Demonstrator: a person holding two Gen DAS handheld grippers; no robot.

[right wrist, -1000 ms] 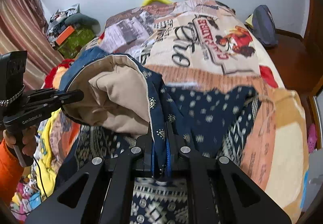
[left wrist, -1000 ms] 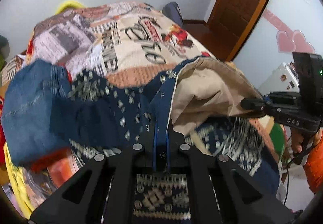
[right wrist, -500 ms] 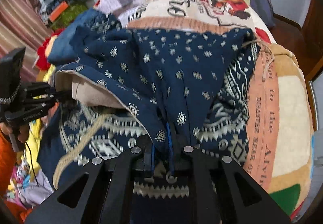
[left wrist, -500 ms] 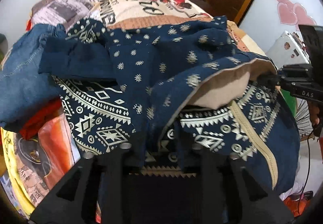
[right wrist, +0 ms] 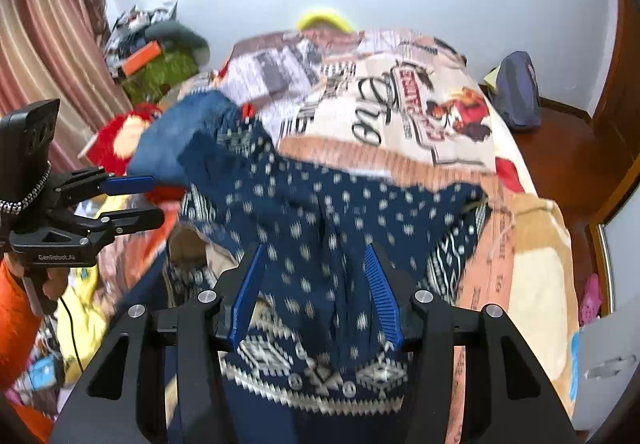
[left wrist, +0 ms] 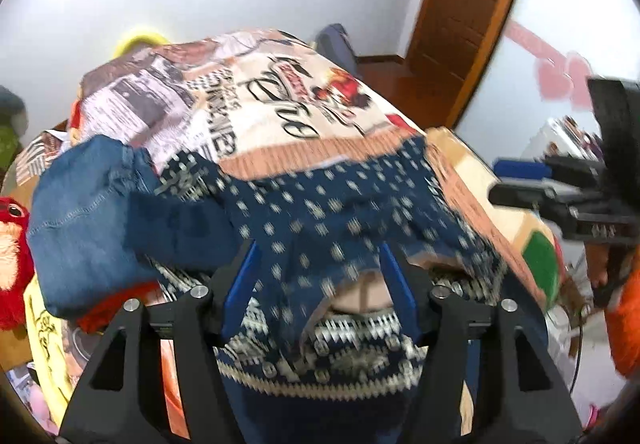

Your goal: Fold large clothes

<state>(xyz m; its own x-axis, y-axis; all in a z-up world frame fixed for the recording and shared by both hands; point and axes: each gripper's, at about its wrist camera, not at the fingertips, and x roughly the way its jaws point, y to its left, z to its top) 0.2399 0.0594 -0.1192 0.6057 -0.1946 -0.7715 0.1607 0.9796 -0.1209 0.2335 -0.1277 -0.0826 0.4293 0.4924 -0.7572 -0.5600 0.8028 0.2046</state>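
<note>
While both sets of jaws stand spread wide and grip nothing, the navy patterned garment [left wrist: 340,211] lies folded over on the printed blanket [left wrist: 280,115], its near edge draped between and just ahead of the left gripper [left wrist: 316,276] and the right gripper [right wrist: 316,292]. One fold looks laid. Next likely calls for fresh pinches on an outer edge, clear of the denim piece [left wrist: 84,211].
</note>
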